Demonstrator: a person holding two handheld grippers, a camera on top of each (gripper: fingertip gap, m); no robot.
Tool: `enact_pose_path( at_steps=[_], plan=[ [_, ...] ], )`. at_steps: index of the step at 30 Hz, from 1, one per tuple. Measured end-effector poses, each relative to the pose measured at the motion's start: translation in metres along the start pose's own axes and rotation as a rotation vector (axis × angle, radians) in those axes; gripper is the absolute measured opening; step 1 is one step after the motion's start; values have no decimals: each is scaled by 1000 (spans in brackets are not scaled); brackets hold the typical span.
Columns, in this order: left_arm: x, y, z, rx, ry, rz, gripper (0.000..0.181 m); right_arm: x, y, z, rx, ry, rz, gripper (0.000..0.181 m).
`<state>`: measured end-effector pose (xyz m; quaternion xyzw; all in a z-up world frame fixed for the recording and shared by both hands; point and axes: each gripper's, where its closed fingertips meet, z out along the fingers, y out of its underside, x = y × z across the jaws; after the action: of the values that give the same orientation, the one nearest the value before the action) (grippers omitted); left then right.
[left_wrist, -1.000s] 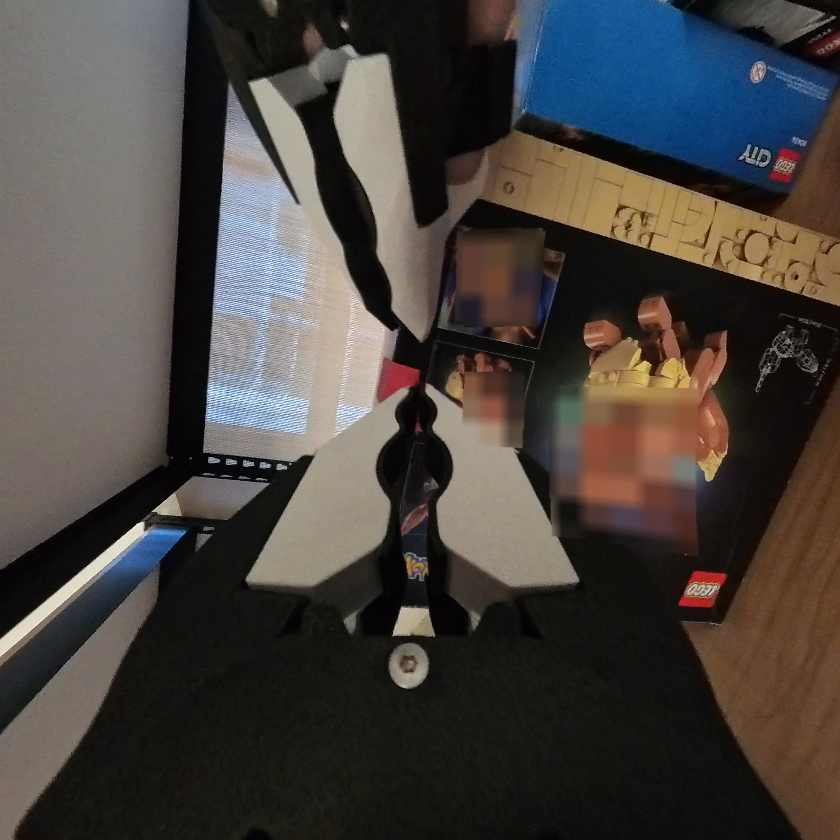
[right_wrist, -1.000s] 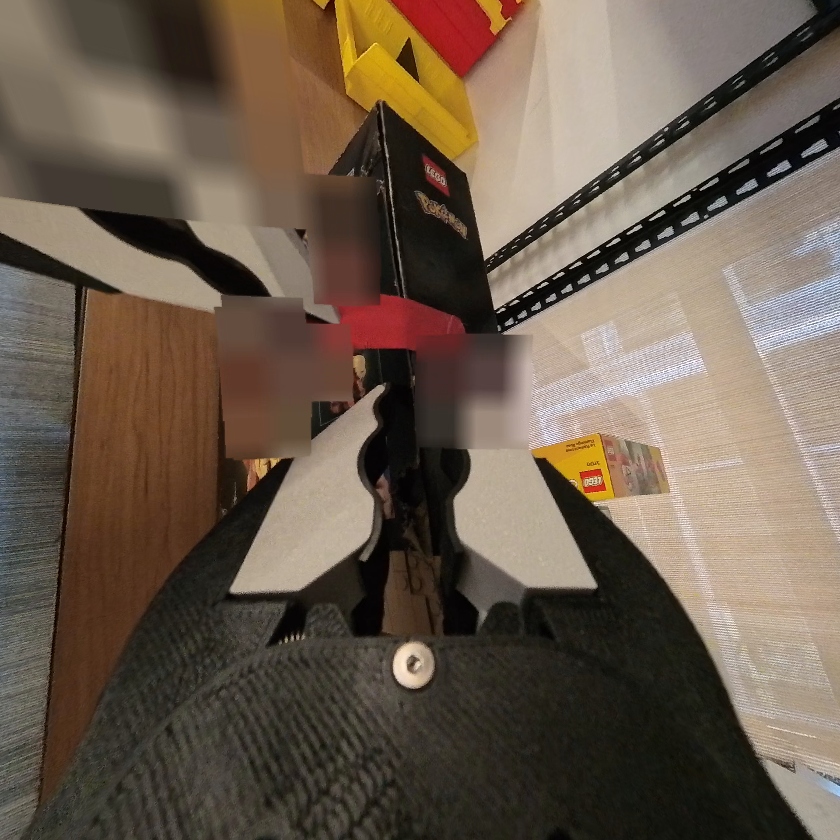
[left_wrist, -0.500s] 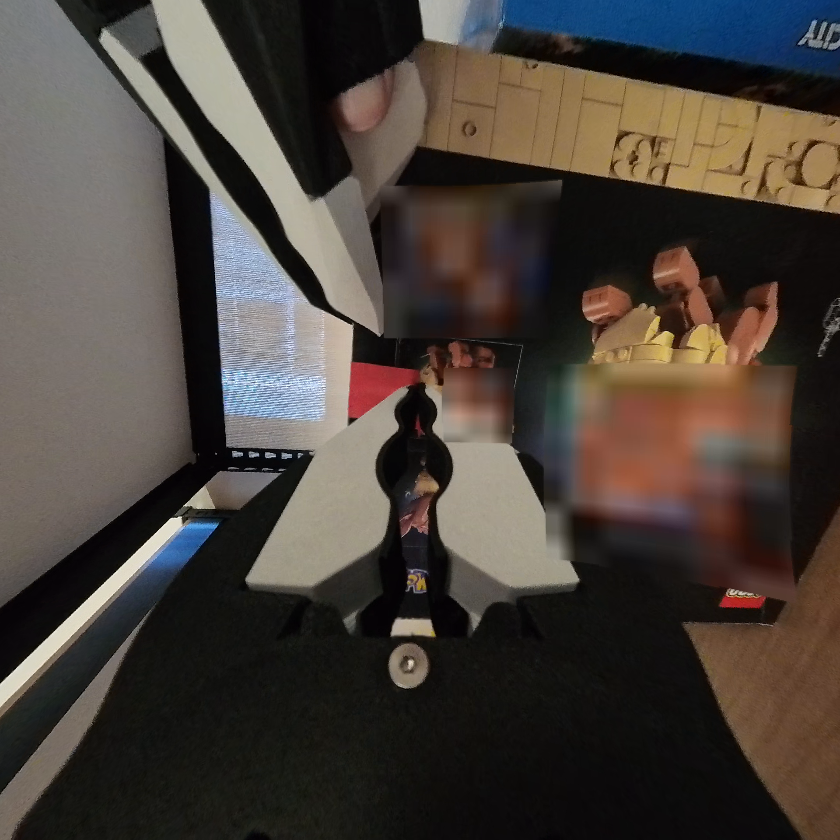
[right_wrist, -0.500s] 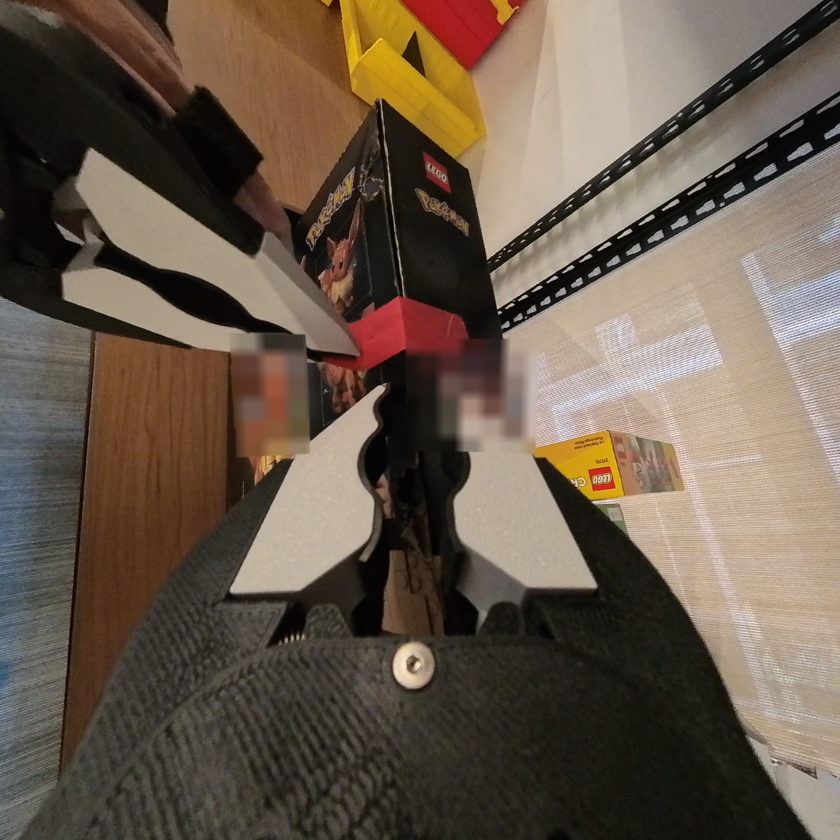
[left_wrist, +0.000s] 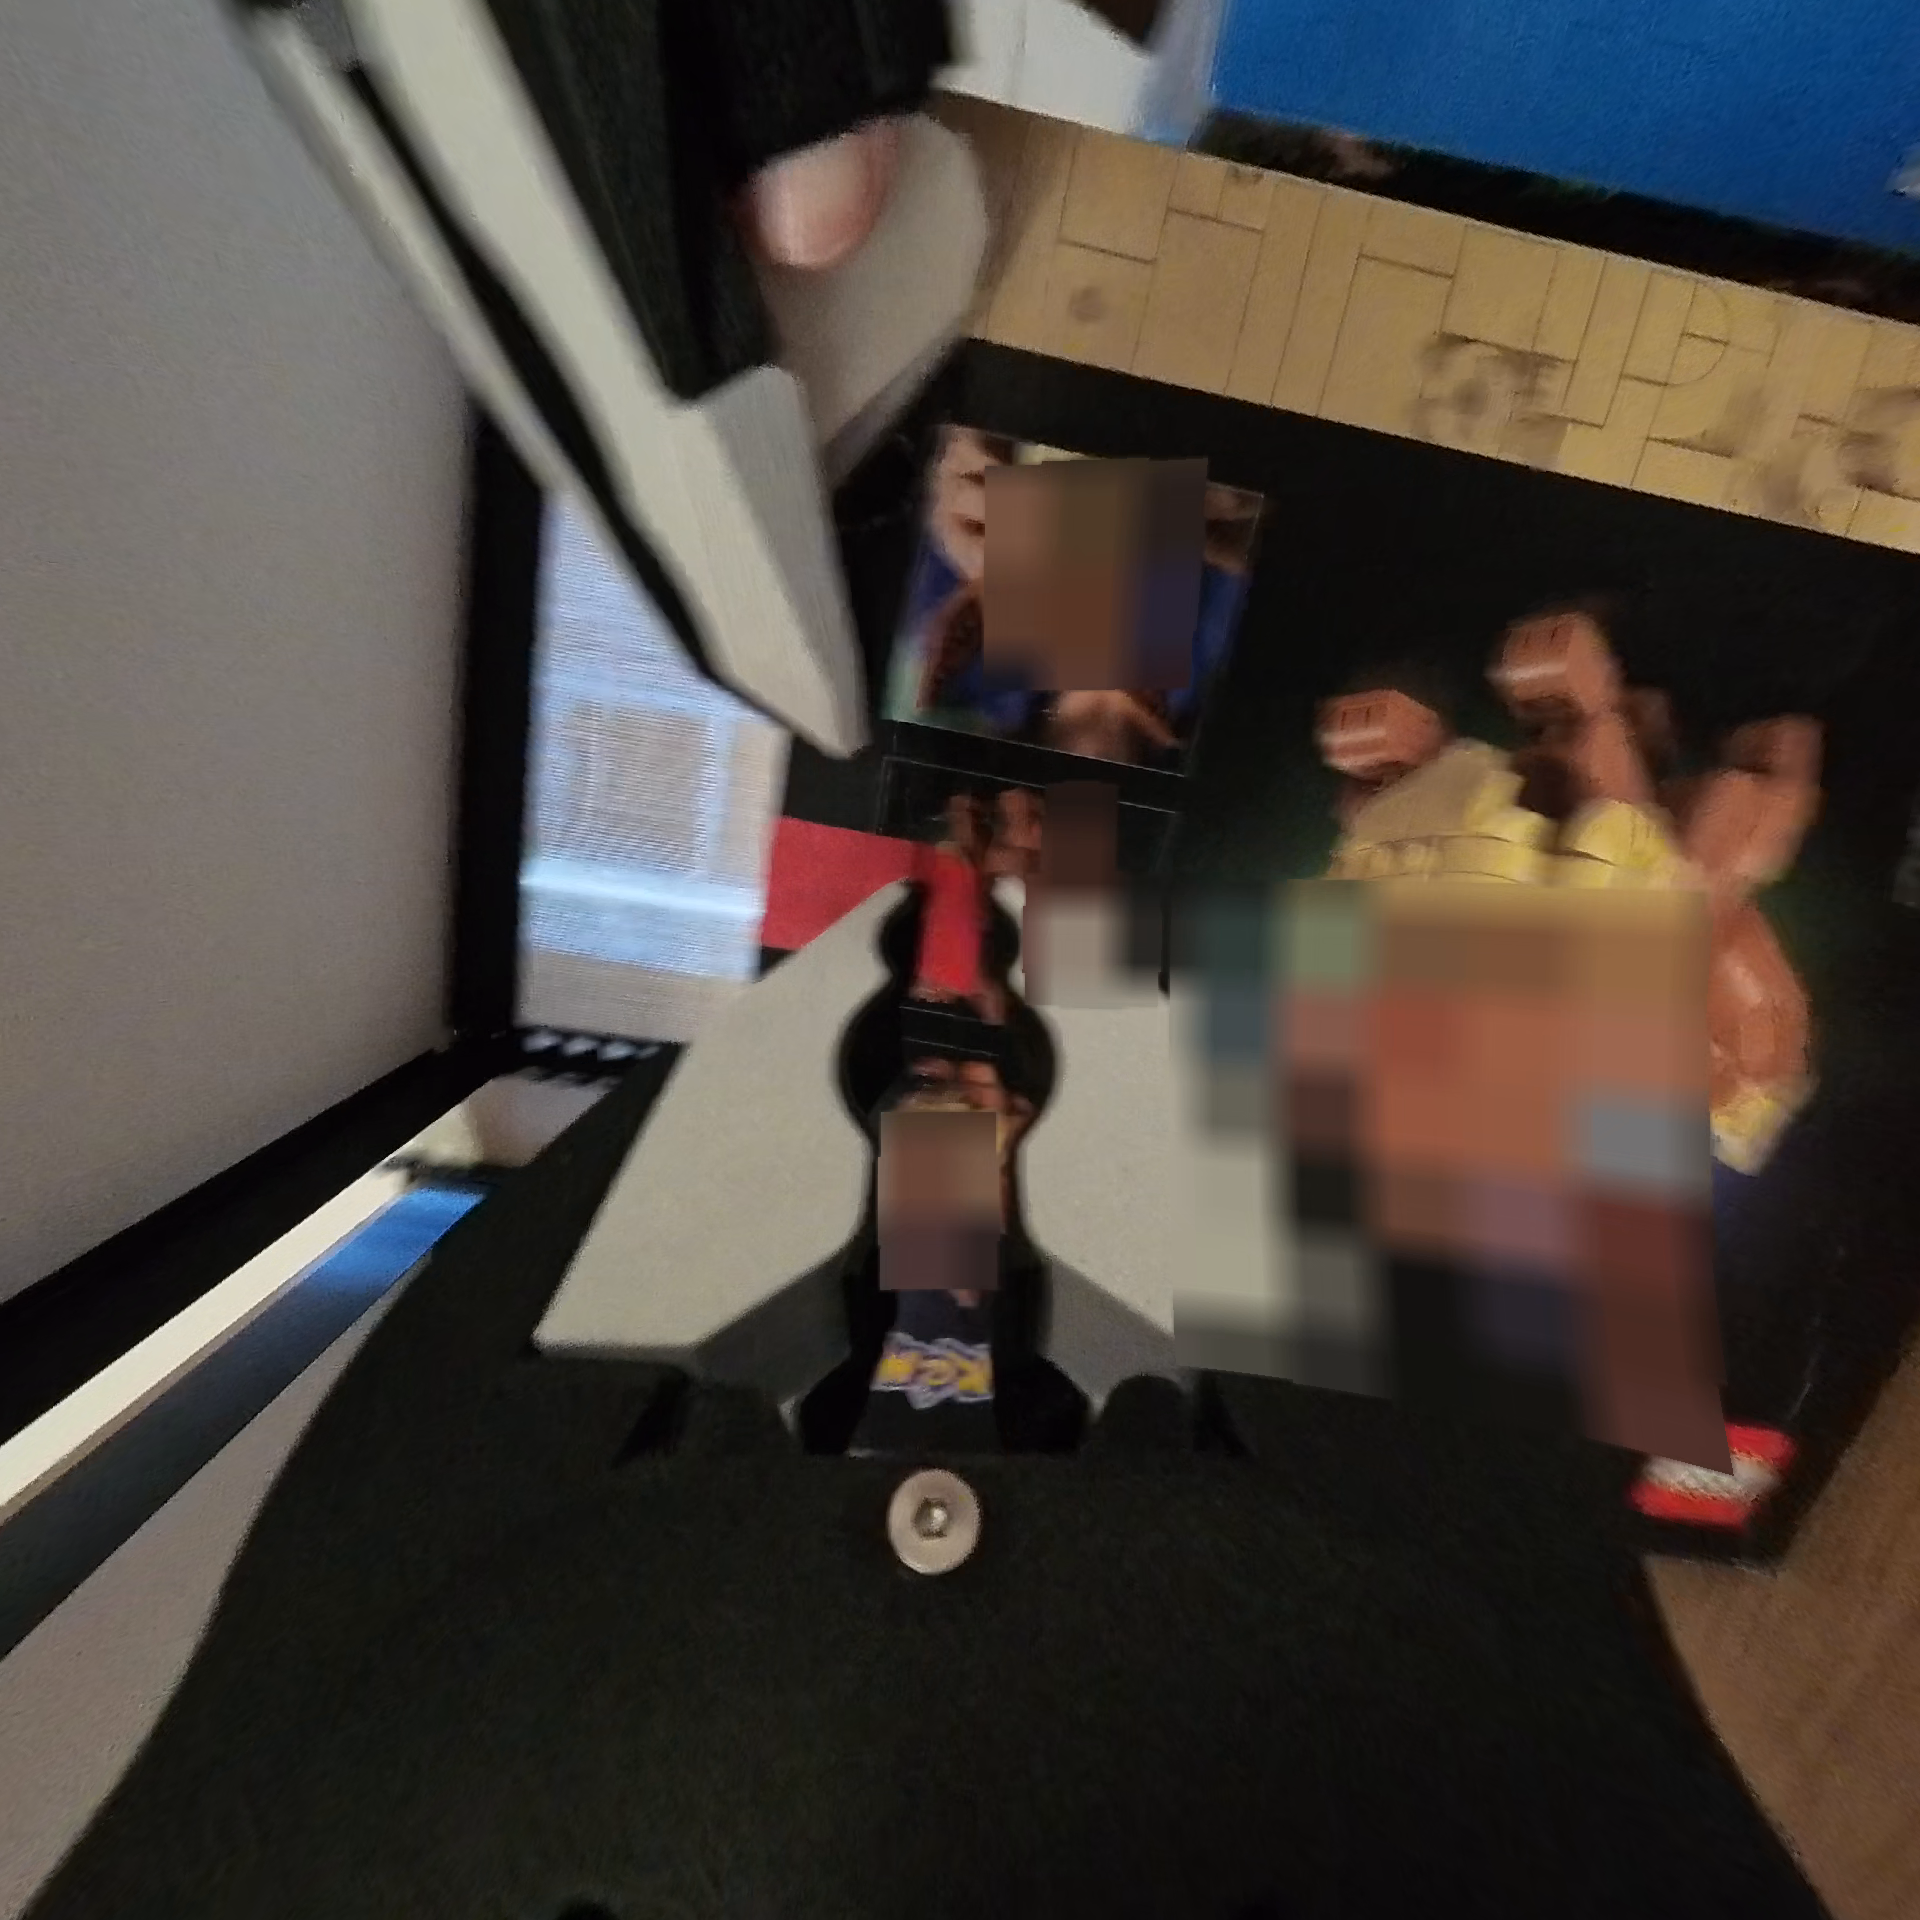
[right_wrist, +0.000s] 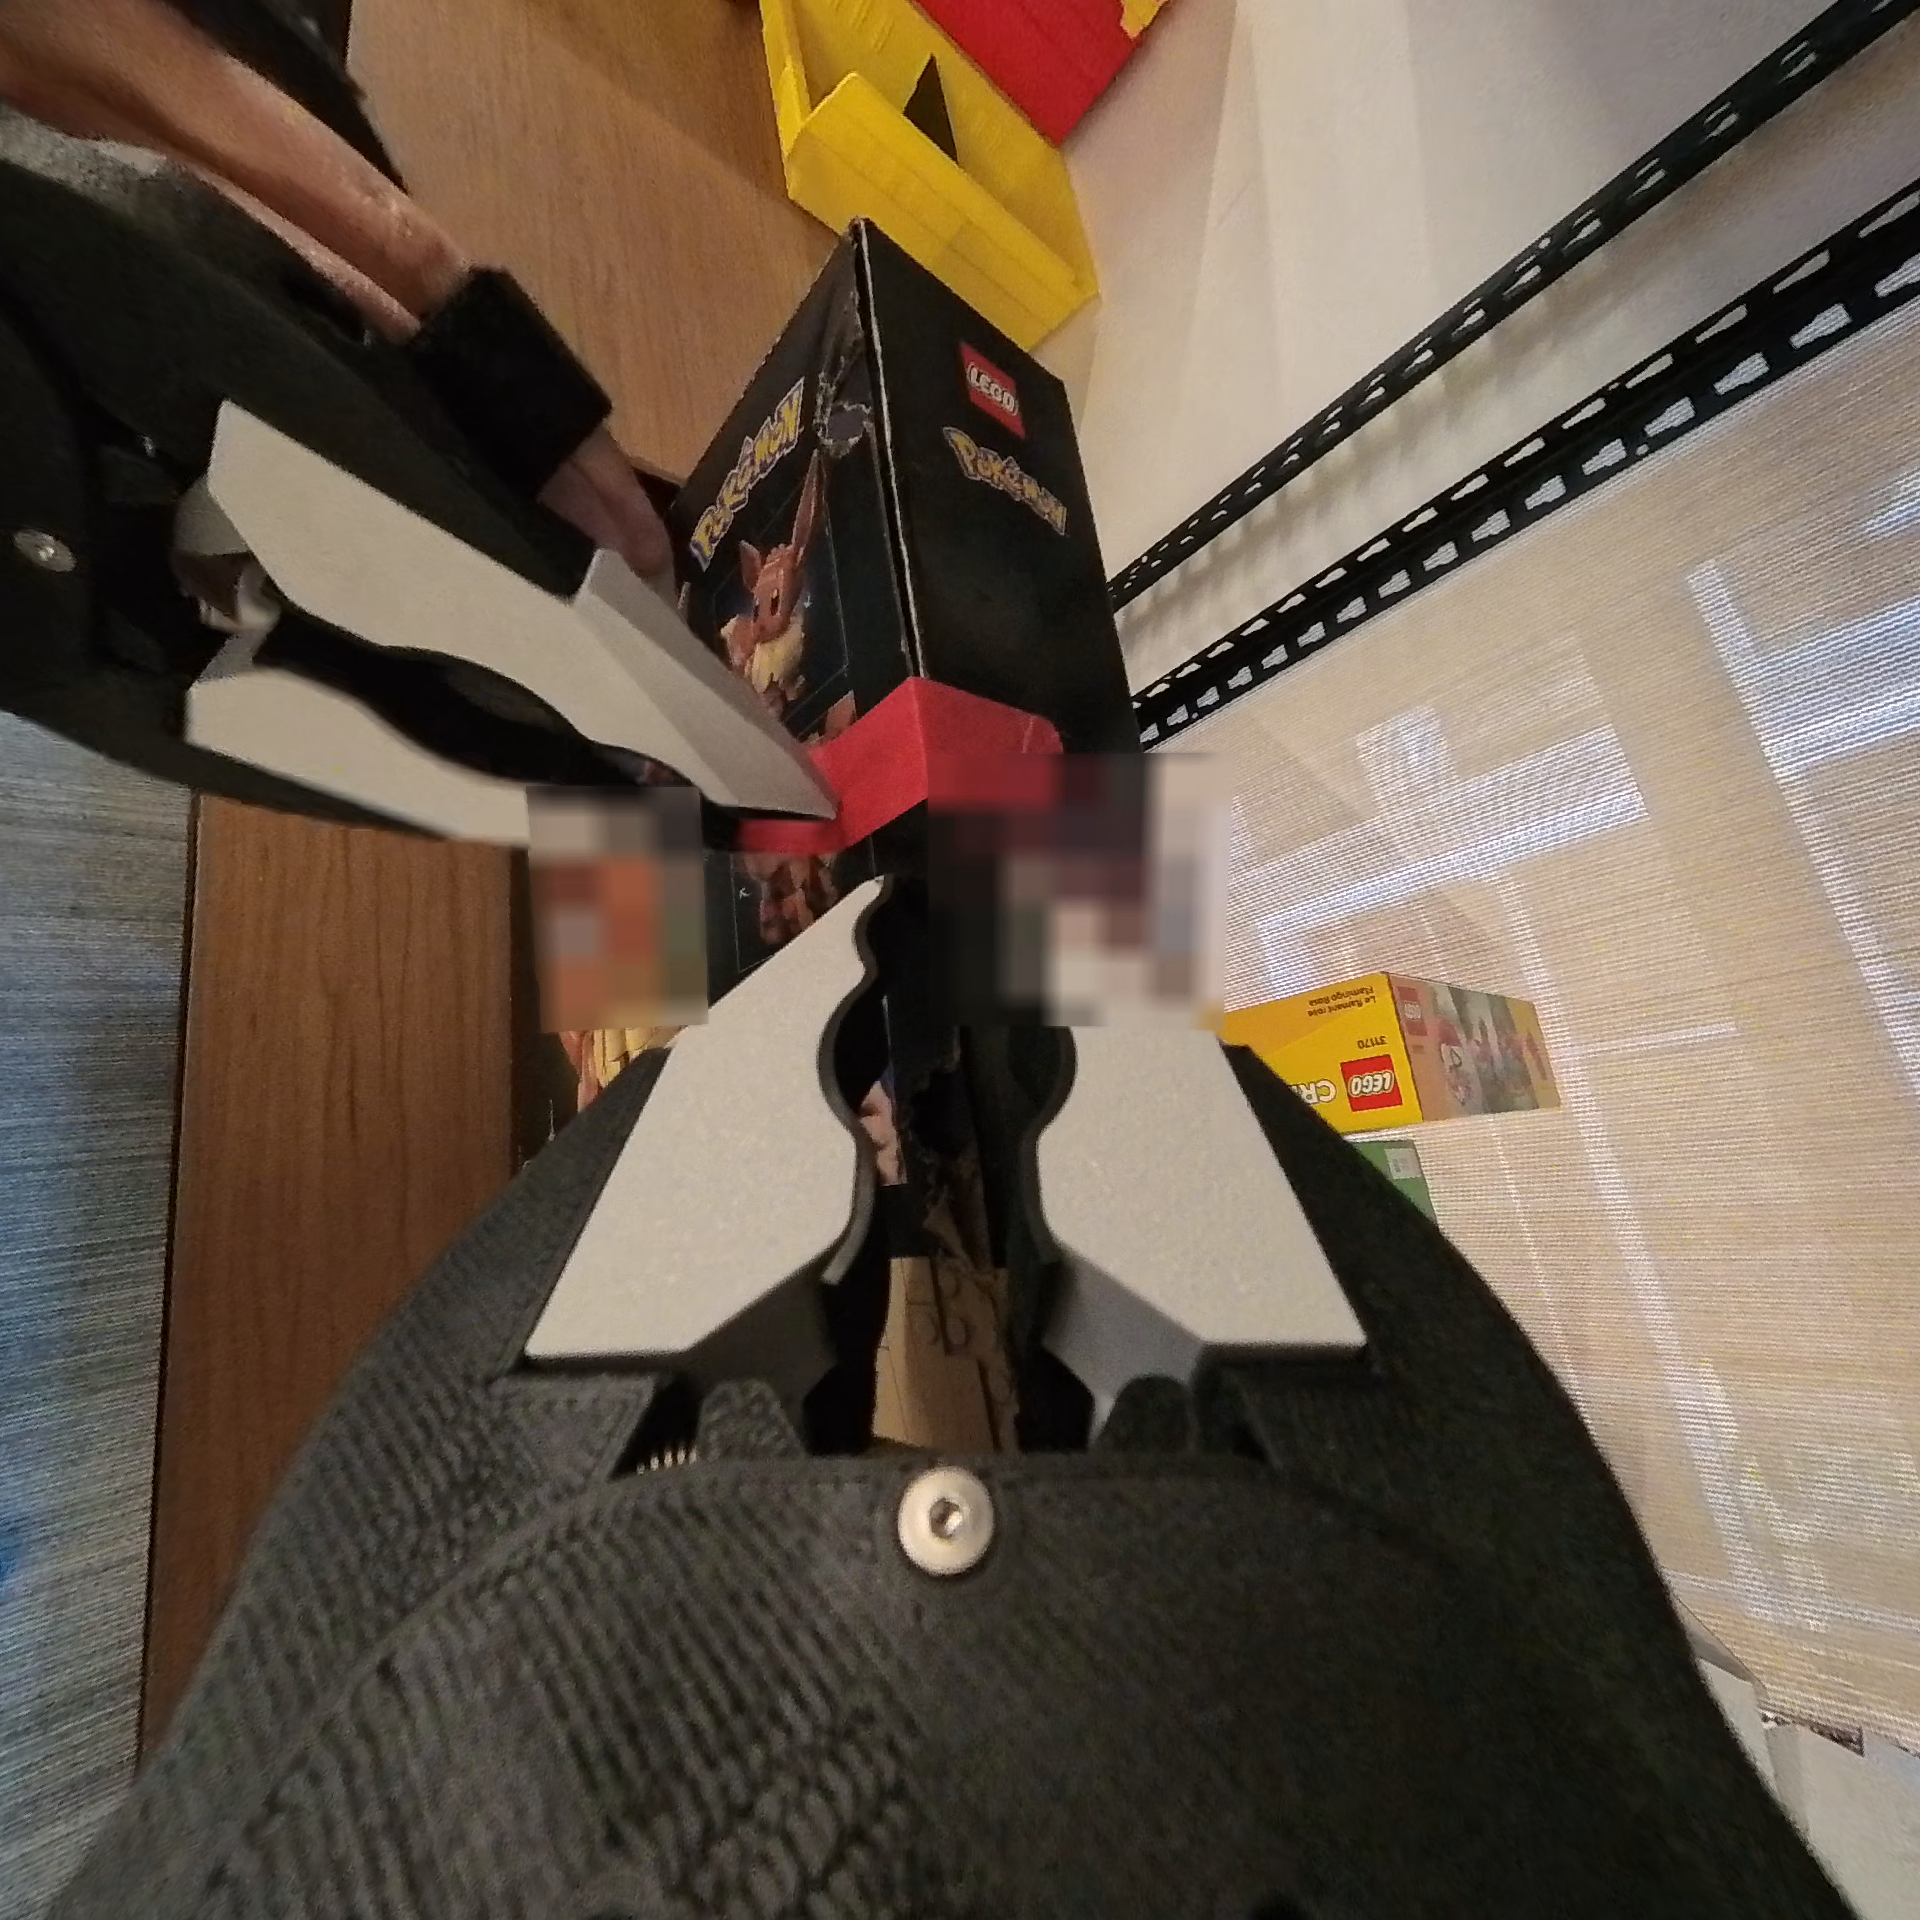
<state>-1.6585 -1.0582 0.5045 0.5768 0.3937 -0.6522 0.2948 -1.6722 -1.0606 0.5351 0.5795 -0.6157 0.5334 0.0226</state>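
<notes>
A black toy-brick box (left_wrist: 1455, 582) with a red band and one tan face is held between both grippers. My left gripper (left_wrist: 956, 904) is shut on one edge of the box, and the printed face shows in the gap between its fingers. My right gripper (right_wrist: 925, 904) is shut on another edge of the box (right_wrist: 997, 582); mosaic hides its right fingertip. The left gripper (right_wrist: 810, 805), with a hand behind it, shows at the left of the right wrist view, tips at the red band. The right gripper (left_wrist: 831, 727) shows at the upper left of the left wrist view.
A blue box (left_wrist: 1558, 104) lies just beyond the black one. A wooden surface (right_wrist: 343, 1039) is on the left, with a yellow bin (right_wrist: 935, 208) farther along it. Black shelf rails (right_wrist: 1455, 416) cross a white wall and a woven blind. A yellow box (right_wrist: 1403, 1049) is on the right. The tips of both grippers are at nearly the same place.
The left wrist view has closed in on the box face and is now blurred. In the right wrist view the left gripper and hand have moved lower and farther from the lens. Both grips hold.
</notes>
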Motion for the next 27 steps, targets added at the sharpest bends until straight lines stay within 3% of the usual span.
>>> enact_pose_path(
  at_steps=[2,5,10,13,15,18,23,27],
  plan=[
    [16,-1,0,5,80,-9,17,1,0,0,-1,4,0,17],
    [20,0,-1,18,56,42,19,1,0,0,0,10,-6,17],
    [32,-2,-4,69,201,-174,15,0,0,0,2,6,0,18],
    [6,-7,-16,147,166,-353,13,0,0,0,5,9,1,18],
    [-31,-12,-28,224,61,-449,22,1,0,0,6,9,0,18],
    [-58,0,-20,173,-2,-433,45,0,0,0,6,10,-1,18],
    [-42,6,8,138,185,-455,73,0,0,0,7,11,-2,18],
    [-34,5,14,167,250,-460,74,0,0,-1,6,5,4,18]
  ],
)
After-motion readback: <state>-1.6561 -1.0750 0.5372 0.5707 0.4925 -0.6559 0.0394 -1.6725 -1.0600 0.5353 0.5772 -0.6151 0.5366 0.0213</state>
